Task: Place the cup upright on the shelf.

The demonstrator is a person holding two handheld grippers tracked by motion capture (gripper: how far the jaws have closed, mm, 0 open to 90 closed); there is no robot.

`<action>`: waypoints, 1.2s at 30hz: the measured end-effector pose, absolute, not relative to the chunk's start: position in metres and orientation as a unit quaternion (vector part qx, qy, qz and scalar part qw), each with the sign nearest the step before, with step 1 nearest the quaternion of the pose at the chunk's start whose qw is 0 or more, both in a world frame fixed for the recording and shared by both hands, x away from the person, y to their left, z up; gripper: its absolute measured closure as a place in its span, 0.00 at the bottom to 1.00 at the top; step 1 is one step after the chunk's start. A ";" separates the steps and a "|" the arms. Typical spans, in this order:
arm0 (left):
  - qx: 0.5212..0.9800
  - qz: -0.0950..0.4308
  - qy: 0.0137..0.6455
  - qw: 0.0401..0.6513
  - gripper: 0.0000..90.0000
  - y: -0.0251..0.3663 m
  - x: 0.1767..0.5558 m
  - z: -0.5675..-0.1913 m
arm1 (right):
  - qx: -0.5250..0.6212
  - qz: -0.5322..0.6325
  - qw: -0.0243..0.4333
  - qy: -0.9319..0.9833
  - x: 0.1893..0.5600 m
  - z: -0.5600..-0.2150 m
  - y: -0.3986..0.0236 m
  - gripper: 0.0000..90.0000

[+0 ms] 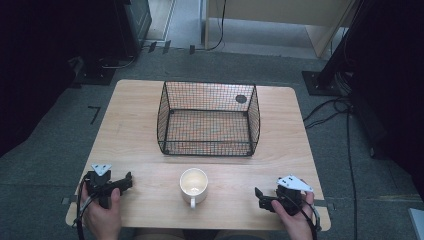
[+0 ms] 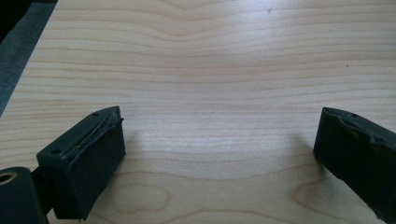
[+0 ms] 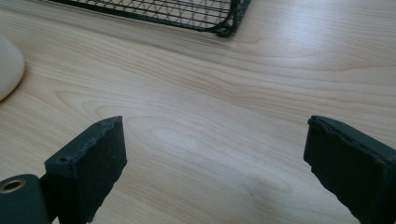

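A white mug (image 1: pixel 193 185) stands upright near the front middle of the wooden table (image 1: pixel 135 115), its handle toward the person. To its left, low over the table, my left gripper (image 1: pixel 125 181) is open; in the left gripper view its jaws (image 2: pixel 219 135) stand wide apart over bare wood. On the mug's right my right gripper (image 1: pixel 261 196) is open too, with nothing between its jaws (image 3: pixel 215 140). The mug's rounded side (image 3: pixel 8 65) shows at the left edge of the right gripper view. Both grippers are apart from the mug.
An empty black wire basket (image 1: pixel 207 120) sits at the table's centre, behind the mug; its near corner (image 3: pixel 224 25) appears at the top of the right gripper view. Cables (image 1: pixel 345 130) lie on the grey floor to the right. Dark stands flank the table.
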State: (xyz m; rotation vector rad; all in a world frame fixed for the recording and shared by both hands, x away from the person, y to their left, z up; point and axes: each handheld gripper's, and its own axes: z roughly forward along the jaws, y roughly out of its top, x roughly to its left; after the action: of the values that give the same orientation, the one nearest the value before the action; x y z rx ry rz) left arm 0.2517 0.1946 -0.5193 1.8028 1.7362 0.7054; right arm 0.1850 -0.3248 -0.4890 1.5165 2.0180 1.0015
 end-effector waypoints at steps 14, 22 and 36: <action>0.668 0.261 0.643 0.268 0.02 0.194 0.252 -0.519 | 0.512 0.388 0.182 0.744 0.183 -0.471 -0.288 0.00; 0.668 0.261 0.643 0.268 0.02 0.194 0.252 -0.519 | 0.501 0.388 0.179 0.753 0.183 -0.467 -0.270 0.00; 0.668 0.261 0.643 0.268 0.02 0.194 0.252 -0.519 | 0.471 0.408 0.163 0.765 0.180 -0.455 -0.236 0.00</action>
State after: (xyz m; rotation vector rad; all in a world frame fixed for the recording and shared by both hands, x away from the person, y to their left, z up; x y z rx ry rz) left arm 0.2518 0.1944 -0.5194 1.8028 1.7351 0.7054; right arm 0.1804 -0.2364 -0.4548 1.3450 2.1824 1.1631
